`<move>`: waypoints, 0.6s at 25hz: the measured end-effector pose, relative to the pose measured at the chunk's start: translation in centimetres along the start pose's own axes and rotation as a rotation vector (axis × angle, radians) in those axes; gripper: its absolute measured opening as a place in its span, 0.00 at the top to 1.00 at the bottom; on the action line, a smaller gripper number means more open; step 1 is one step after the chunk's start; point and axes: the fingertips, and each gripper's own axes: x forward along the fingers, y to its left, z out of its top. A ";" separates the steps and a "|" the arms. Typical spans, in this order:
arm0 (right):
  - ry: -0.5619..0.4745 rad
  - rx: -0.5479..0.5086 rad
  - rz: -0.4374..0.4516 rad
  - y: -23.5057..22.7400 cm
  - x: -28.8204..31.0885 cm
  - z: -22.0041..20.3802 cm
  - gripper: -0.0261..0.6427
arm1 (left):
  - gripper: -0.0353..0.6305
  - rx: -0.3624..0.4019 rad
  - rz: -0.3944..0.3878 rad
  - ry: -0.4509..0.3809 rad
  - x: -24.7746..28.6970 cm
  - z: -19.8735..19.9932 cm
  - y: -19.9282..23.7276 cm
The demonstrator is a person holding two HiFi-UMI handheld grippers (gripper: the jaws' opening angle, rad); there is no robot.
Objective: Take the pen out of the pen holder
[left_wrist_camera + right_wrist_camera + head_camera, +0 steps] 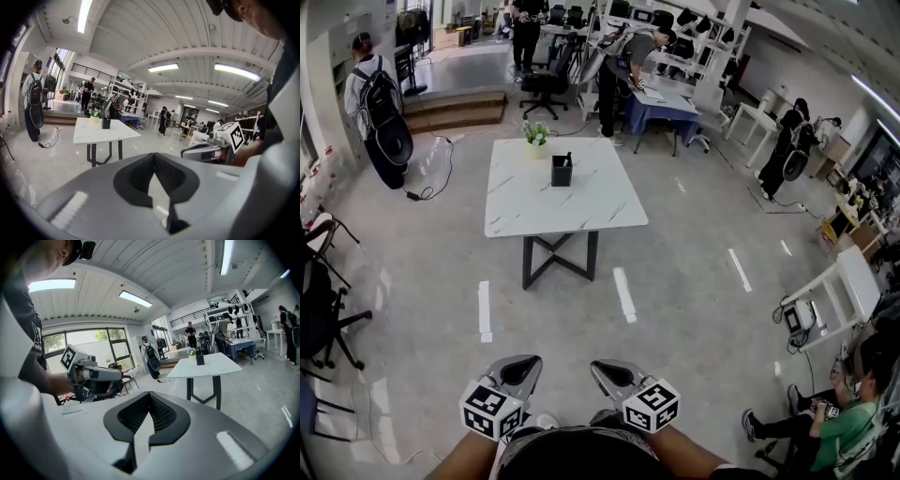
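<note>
Head view shows the pen holder (562,172), a small black box, standing near the far edge of the white marble-patterned table (525,211), just beside a little potted plant (535,135). A dark sliver above its rim is probably the pen (567,157), though it is too small to make out. The table is well away across the floor.

Left gripper (523,367) and right gripper (605,370) are both held low against the person's body. Each gripper view shows its fingers pressed together with nothing between them.

I judge the pen to be light, stiff, slim and smooth, so it could slip or twist in a loose pinch. Its upper shaft above the rim looks like the best place to grip, drawing straight up. The holder seems light and may lift or tip, so the other gripper may need to steady it.
</note>
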 end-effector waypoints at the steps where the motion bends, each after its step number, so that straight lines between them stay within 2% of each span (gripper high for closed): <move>1: 0.000 0.002 0.000 0.4 0.3 -0.2 0.96 | 0.86 0.002 -0.003 0.000 -0.3 -0.1 0.3; 7: 0.014 0.001 0.006 2.1 1.9 -0.2 0.96 | 0.86 -0.012 -0.007 0.006 -1.4 -0.8 2.3; 15: 0.010 -0.003 0.007 2.0 3.5 0.1 0.96 | 0.86 -0.033 -0.008 -0.013 -1.3 -1.0 3.4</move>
